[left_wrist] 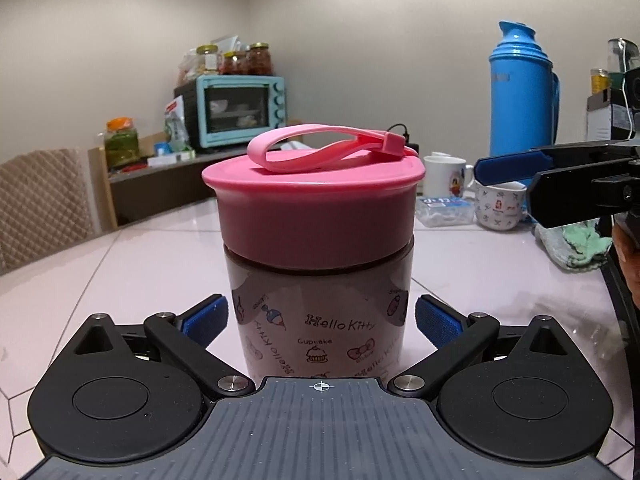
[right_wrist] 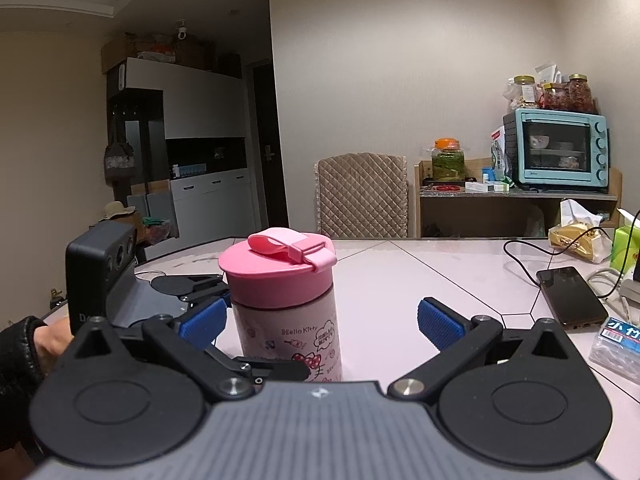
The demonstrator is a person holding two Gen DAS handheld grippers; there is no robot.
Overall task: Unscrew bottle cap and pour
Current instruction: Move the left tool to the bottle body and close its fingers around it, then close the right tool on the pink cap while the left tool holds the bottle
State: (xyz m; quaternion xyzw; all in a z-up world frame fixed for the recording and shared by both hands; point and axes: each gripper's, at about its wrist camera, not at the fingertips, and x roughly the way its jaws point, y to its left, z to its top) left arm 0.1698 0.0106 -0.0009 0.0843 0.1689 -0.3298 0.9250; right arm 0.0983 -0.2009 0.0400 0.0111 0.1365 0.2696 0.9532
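Note:
A pink Hello Kitty bottle [left_wrist: 320, 320] stands upright on the pale tiled table [left_wrist: 140, 272]. Its pink screw cap [left_wrist: 316, 208] is on, with a loop strap lying across the top. My left gripper [left_wrist: 322, 318] is open, and its blue pads sit close on either side of the bottle's body, with thin gaps showing. In the right wrist view the bottle [right_wrist: 288, 320] stands just ahead and left of centre, with the left gripper [right_wrist: 256, 328] around its lower part. My right gripper [right_wrist: 322, 320] is open and empty, level with the cap [right_wrist: 280, 268].
A blue thermos [left_wrist: 520, 88], two mugs [left_wrist: 444, 176] and a green cloth [left_wrist: 576, 244] stand at the back right. A phone [right_wrist: 572, 296] on a cable and a plastic box [right_wrist: 616, 348] lie to the right. A chair [right_wrist: 362, 196] stands behind the table. A black-sleeved hand [right_wrist: 48, 340] holds the left gripper.

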